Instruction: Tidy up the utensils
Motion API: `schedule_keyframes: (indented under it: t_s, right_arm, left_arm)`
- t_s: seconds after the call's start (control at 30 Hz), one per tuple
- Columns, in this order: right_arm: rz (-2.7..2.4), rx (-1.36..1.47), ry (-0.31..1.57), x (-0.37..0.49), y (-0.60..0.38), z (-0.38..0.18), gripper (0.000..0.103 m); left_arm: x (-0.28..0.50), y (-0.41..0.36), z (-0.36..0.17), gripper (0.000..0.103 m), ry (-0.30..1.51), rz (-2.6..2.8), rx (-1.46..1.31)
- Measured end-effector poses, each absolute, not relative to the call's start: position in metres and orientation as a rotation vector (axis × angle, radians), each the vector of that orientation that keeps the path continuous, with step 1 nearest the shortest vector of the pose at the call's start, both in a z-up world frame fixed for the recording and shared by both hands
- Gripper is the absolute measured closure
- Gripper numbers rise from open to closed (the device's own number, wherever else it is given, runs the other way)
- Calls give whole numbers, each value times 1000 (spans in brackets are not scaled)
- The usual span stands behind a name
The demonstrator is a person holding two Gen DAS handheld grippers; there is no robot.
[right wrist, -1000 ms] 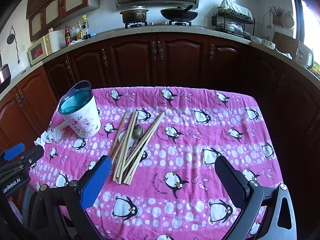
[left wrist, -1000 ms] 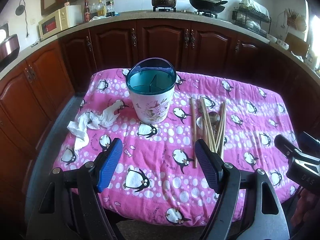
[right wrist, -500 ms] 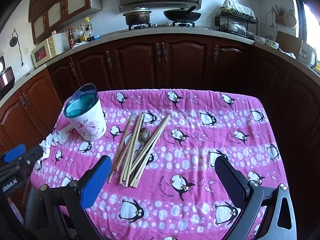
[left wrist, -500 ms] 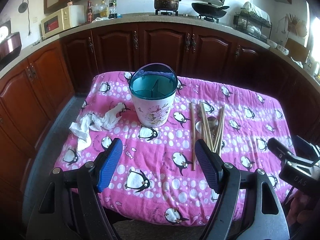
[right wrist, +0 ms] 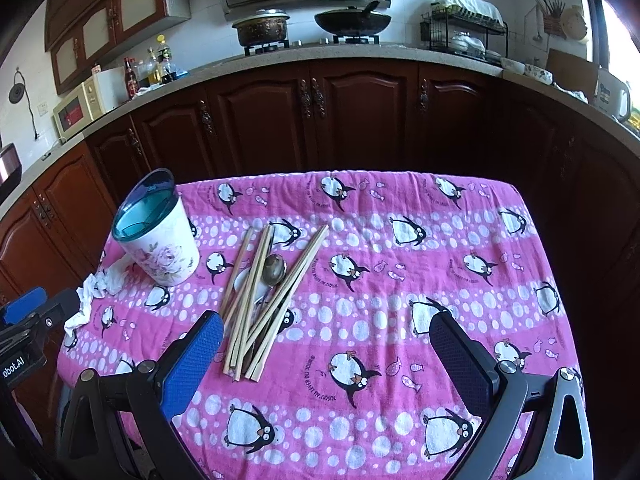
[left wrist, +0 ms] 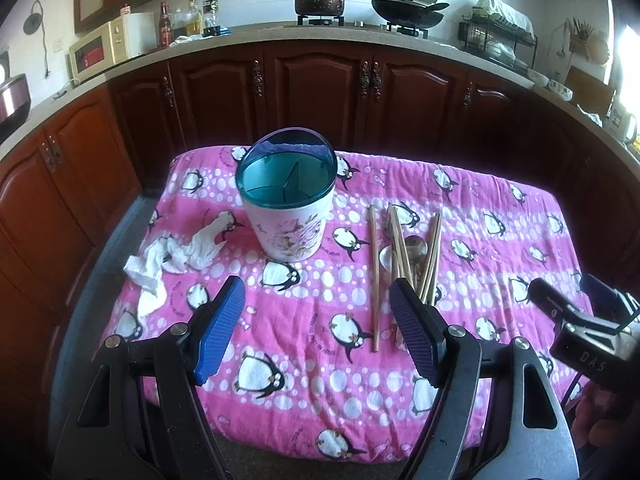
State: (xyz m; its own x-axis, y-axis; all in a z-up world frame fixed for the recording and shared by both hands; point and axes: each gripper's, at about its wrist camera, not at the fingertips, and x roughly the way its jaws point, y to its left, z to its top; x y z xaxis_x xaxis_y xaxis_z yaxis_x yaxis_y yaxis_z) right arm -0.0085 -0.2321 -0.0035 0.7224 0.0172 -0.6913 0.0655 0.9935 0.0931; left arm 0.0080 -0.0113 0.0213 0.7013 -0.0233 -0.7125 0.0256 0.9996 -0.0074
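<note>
A white floral utensil holder [left wrist: 289,216] [right wrist: 158,240] with a teal divided insert stands upright on the pink penguin cloth. To its right lies a loose pile of several wooden chopsticks [left wrist: 400,248] [right wrist: 260,300] with a metal spoon [left wrist: 415,245] [right wrist: 274,268] and a white spoon [right wrist: 246,282] among them. My left gripper [left wrist: 316,336] hovers open over the near edge of the table, in front of the holder. My right gripper [right wrist: 328,360] is open too, low over the cloth just right of the pile's near ends. Both hold nothing.
A crumpled white tissue [left wrist: 176,256] [right wrist: 96,288] lies left of the holder. The table [right wrist: 500,272] is covered by the pink cloth. Dark wooden cabinets [right wrist: 320,120] and a counter with a microwave [left wrist: 104,50], pot and wok stand behind.
Both grippers have drawn back and upward from the table, so holder and chopsticks sit farther away in both views. Nothing on the table has moved.
</note>
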Motion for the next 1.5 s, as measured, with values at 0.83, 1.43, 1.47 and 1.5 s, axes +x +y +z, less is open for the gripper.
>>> schedule_keyframes:
  t_s: [0.83, 1.43, 1.47, 1.5]
  right_arm:
    - [-33, 91, 770, 3, -227, 2, 0]
    - [57, 135, 890, 50, -244, -47, 23]
    - [67, 133, 900, 55, -243, -51, 25]
    - [84, 138, 912, 60, -243, -55, 31]
  left_arm:
    - [23, -19, 26, 28, 753, -28, 10]
    - [67, -30, -19, 29, 881, -114, -2]
    - [70, -31, -22, 30, 893, -124, -6]
    - [75, -34, -26, 34, 909, -138, -12]
